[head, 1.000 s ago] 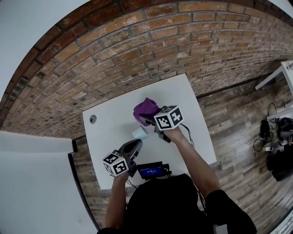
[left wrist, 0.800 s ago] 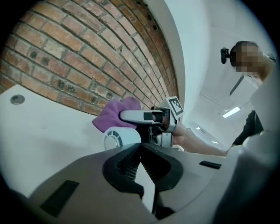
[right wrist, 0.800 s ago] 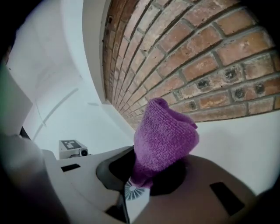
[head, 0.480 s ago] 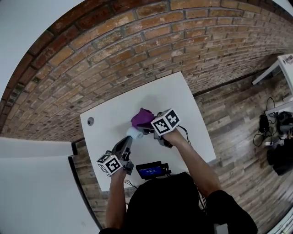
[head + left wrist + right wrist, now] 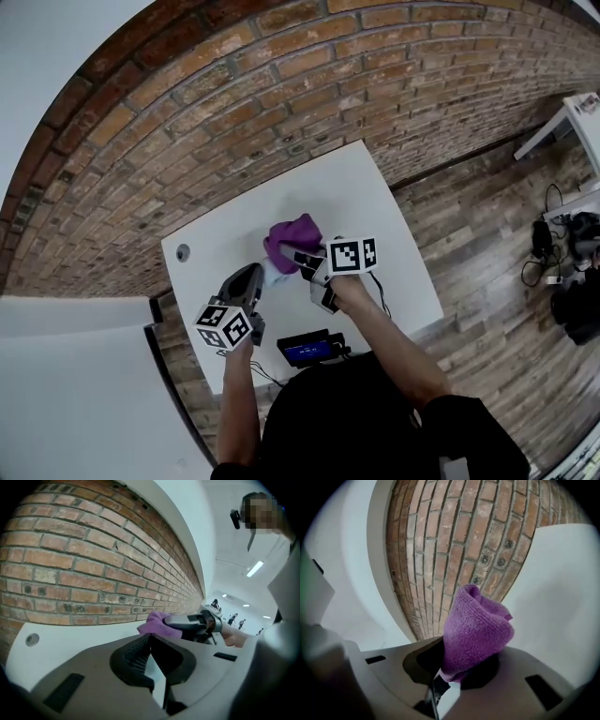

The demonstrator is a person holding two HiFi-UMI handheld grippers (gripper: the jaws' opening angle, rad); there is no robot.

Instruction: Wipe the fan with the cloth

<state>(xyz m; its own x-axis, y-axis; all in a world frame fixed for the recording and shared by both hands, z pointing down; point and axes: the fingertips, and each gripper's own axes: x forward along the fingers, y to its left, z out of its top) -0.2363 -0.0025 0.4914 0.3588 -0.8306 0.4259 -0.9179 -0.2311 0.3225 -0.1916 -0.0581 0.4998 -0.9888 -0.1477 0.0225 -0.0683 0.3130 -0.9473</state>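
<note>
Currently, the cloth (image 5: 292, 235) is clamped in the right gripper (image 5: 305, 262). In the right gripper view its jaws are seen pressed on the lower end of the purple bundle, and the rest of the cloth stands up beyond them in a loose fold. The left gripper (image 5: 246, 278) is seen with its jaws brought fully together. Nothing can be made out as held there, and only a pale sliver shows in the gap below the tips.

The fan (image 5: 275, 273) is taken to be the small pale object on the white table (image 5: 211, 246), between the two grippers. It lies just beside the tip of the left gripper and right under the near edge of the cloth. From the head view the cloth appears to be laid against it or partly over it, but whether contact is made cannot be settled. In the two gripper views the fan itself is not clearly shown.

The task is judged to be under way and not finished: the cloth is picked up and brought to the fan, so the wiping is either starting or in progress. How much of the fan's surface is wiped cannot be read. Passes over its remaining sides and the setting down of the cloth are presumably left.
</note>
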